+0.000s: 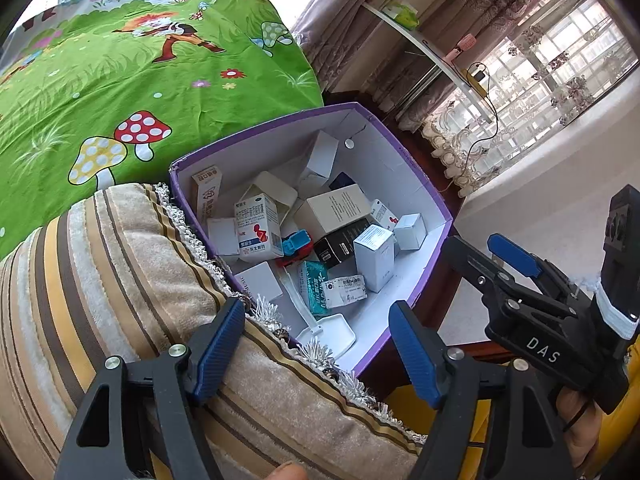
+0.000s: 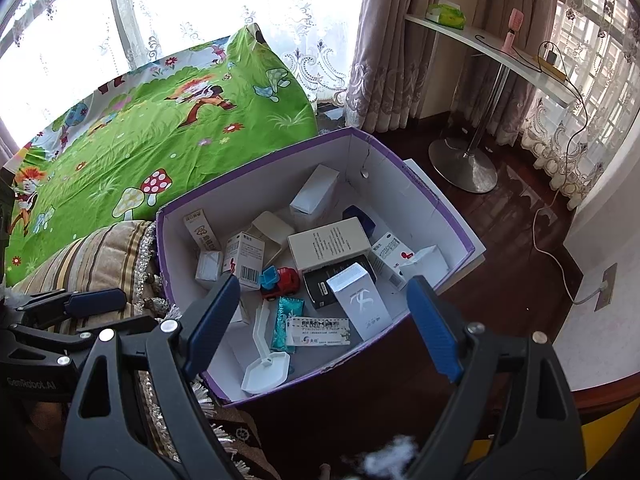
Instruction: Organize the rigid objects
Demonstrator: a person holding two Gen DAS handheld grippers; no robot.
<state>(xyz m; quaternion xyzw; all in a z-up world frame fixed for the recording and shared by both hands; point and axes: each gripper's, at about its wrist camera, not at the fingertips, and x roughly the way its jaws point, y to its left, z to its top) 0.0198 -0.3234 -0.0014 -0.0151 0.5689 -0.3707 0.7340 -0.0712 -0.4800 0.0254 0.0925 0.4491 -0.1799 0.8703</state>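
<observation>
I hover both empty grippers—left gripper (image 1: 318,344) parted, right gripper (image 2: 324,328) wide—over the purple box (image 2: 460,224), where small cartons (image 2: 330,242) sit heaped, toy truck (image 2: 282,280) at six o'clock of them.

Small print on medicine boxes (image 2: 329,243) unreadable, toy truck (image 2: 280,280) partly buried under boxes, purple storage box (image 1: 404,164) near corner hidden behind striped cushion (image 1: 120,280).

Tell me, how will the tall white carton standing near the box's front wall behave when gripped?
The tall white carton stands upright on a small base, so a push would probably tip it. It looks like thin cardboard, likely light and easily crushed. Its smooth faces may slip.
</observation>
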